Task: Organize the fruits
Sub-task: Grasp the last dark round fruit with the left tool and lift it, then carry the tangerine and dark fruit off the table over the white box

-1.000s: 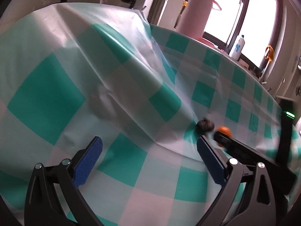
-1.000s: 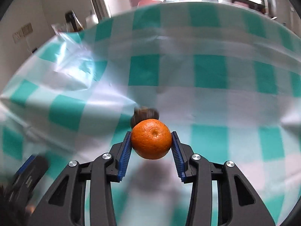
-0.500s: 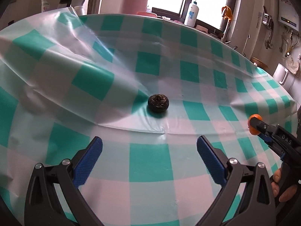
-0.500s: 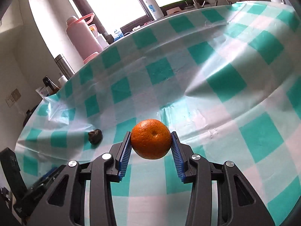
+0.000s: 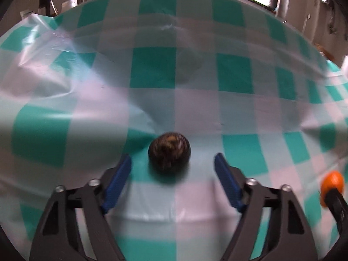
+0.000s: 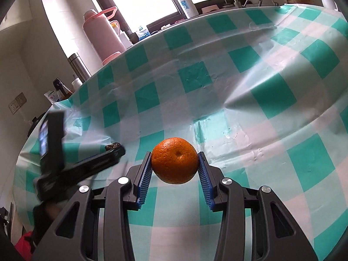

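Both wrist views low, sharing checked tablecloth [image 5: 152, 69].

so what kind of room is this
Probably a home kitchen or dining corner: a table under a checked plastic cloth, a pink flask and a steel flask by the window.

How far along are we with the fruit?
Done: nothing is visibly sorted yet. In hand: the right gripper is clamped on the orange. Left: the left gripper, jaws open, flanks the dark round fruit on the tablecloth, not yet grasped.
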The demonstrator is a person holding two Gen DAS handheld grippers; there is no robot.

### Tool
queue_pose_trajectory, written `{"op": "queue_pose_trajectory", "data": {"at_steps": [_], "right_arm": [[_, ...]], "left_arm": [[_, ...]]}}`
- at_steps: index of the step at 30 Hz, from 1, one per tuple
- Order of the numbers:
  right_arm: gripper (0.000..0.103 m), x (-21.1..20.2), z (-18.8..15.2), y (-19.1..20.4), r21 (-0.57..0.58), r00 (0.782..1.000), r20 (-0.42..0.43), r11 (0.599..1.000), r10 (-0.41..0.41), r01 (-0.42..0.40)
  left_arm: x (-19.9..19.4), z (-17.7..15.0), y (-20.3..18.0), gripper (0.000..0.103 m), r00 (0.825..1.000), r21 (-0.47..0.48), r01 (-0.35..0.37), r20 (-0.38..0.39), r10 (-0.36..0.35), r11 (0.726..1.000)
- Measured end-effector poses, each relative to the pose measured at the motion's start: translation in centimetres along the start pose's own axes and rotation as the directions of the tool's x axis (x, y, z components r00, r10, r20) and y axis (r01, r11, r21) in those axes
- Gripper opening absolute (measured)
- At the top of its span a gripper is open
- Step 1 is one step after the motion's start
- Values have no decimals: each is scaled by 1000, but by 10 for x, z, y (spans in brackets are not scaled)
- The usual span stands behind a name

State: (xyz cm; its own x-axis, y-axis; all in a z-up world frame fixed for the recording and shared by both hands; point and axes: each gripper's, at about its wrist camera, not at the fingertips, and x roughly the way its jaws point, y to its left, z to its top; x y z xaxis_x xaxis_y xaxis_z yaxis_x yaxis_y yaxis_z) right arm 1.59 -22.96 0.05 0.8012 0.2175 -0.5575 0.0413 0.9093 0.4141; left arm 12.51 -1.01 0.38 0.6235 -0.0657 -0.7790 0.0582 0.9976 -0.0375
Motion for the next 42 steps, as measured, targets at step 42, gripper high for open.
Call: {"op": "queue_pose_trajectory", "data": {"at_steps": [42], "right_arm": [[42,-71,-54,8,6,979,-43,980,200,-200]], "left_arm": [[-124,-131,50,42,954,-105,285,130,-271,953]]}}
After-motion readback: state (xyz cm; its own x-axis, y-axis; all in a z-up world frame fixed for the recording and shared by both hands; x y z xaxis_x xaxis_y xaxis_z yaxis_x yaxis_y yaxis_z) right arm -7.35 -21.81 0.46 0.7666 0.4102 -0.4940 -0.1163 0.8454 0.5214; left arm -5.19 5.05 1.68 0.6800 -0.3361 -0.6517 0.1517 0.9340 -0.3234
